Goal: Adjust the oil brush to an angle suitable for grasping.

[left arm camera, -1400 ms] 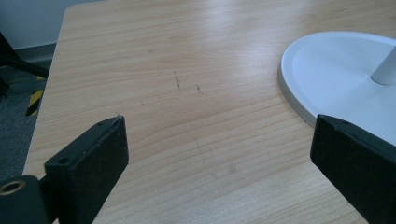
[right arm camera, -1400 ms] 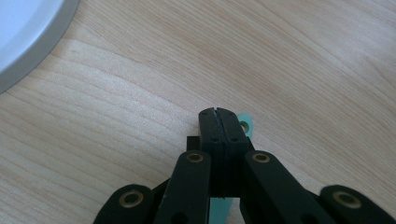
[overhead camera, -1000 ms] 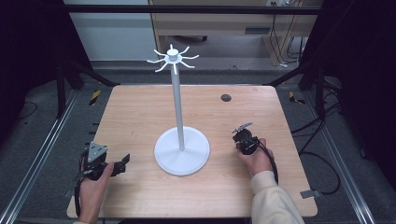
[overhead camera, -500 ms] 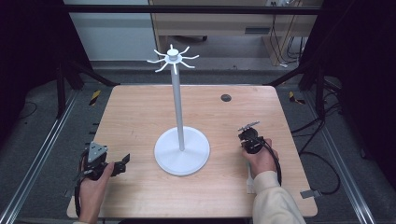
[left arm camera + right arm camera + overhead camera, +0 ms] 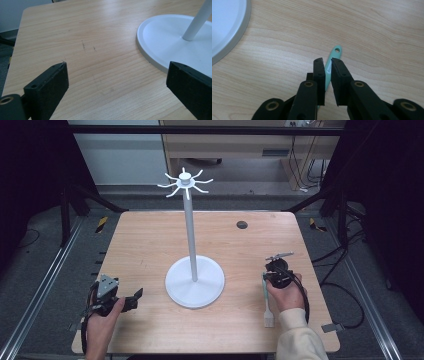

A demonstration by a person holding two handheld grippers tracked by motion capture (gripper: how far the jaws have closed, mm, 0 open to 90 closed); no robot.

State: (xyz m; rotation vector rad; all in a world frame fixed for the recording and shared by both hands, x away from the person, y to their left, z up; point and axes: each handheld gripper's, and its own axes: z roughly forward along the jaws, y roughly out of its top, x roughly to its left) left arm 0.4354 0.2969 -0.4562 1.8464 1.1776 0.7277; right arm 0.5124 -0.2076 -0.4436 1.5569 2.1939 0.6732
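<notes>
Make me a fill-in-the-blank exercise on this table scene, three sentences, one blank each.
1. The brush with the teal handle lies flat on the wooden ___.
2. The left tool has its jaws ___, with nothing between them.
3. The tall stand with hooks at its top is coloured ___.
Missing words: table; open; white.
</notes>
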